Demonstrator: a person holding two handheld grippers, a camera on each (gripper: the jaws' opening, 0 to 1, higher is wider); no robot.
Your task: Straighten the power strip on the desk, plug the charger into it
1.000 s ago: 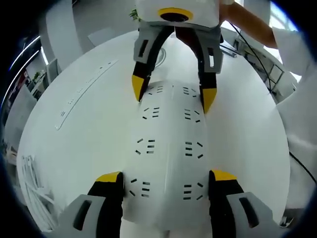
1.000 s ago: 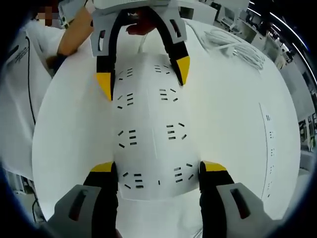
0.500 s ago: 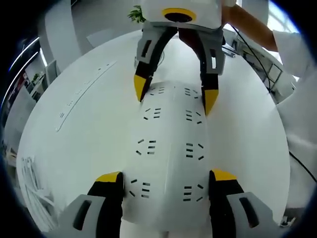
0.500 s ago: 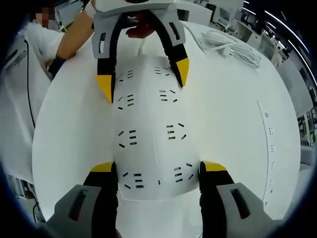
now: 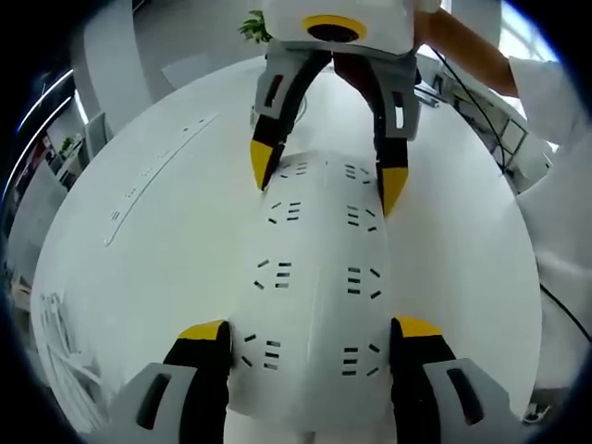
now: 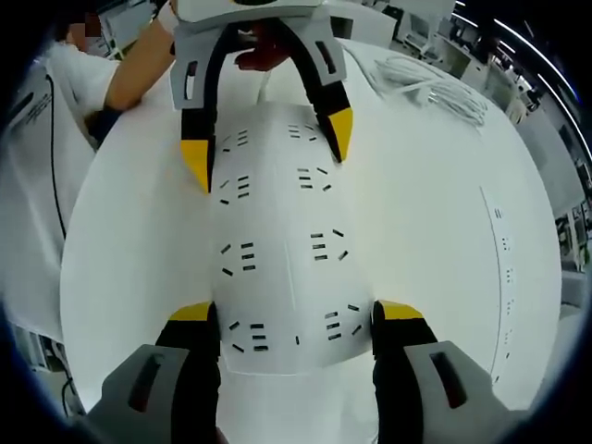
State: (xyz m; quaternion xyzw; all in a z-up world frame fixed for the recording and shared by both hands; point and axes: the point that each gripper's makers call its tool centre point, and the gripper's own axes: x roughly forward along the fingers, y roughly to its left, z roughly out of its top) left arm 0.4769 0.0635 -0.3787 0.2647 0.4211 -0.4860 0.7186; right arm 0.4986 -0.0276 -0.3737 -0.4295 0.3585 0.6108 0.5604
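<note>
A wide white power strip (image 5: 314, 268) with two rows of sockets lies on the white round desk (image 5: 166, 259), held at both ends. In the left gripper view my left gripper (image 5: 310, 331) clamps the near end, its yellow-tipped jaws pressed against the strip's two long sides. My right gripper (image 5: 326, 174) grips the far end the same way. The right gripper view shows the same strip (image 6: 282, 250) from the other end, with my right gripper (image 6: 298, 313) near and my left gripper (image 6: 268, 146) far.
A second, slim white power strip (image 5: 153, 171) (image 6: 504, 277) lies off to one side of the desk. A coil of white cable (image 6: 435, 88) sits near the desk's edge. The person's white sleeve (image 5: 555, 185) (image 6: 37, 185) borders the other side.
The far end of the strip with the right gripper shifted very slightly in the left gripper view. Both grips are unchanged.
</note>
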